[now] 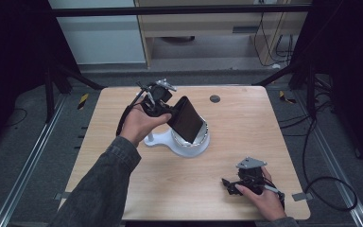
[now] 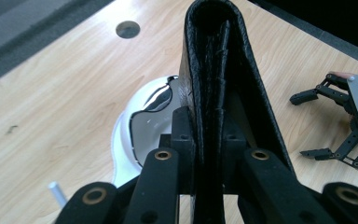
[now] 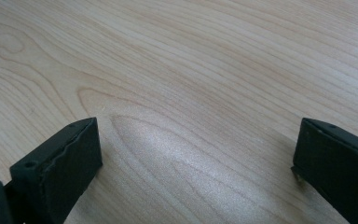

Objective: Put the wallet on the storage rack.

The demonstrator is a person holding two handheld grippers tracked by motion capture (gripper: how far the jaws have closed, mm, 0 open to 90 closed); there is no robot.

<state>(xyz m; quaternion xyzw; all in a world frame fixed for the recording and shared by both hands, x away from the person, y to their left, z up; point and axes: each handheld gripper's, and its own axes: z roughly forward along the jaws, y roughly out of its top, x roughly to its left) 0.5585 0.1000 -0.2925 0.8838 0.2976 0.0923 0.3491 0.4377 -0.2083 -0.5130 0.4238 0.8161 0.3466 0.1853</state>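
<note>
My left gripper [image 1: 170, 113] is shut on a black folded leather wallet [image 1: 185, 119] and holds it tilted above the table. The wallet's lower end hangs over a white round stand [image 1: 153, 140] with a shiny top. In the left gripper view the jaws of the left gripper [image 2: 207, 135] press both sides of the wallet [image 2: 214, 70], seen edge-on, with the white stand [image 2: 121, 140] below it. My right gripper [image 1: 226, 186] rests at the table's front right, open, with nothing between its jaws. The right gripper view shows the right gripper [image 3: 196, 158] wide apart over bare wood.
The wooden table [image 1: 246, 137] has a dark round grommet [image 1: 214, 99] near its far edge. Metal rails run along both sides of the table on the floor. Cables lie on the floor at the right.
</note>
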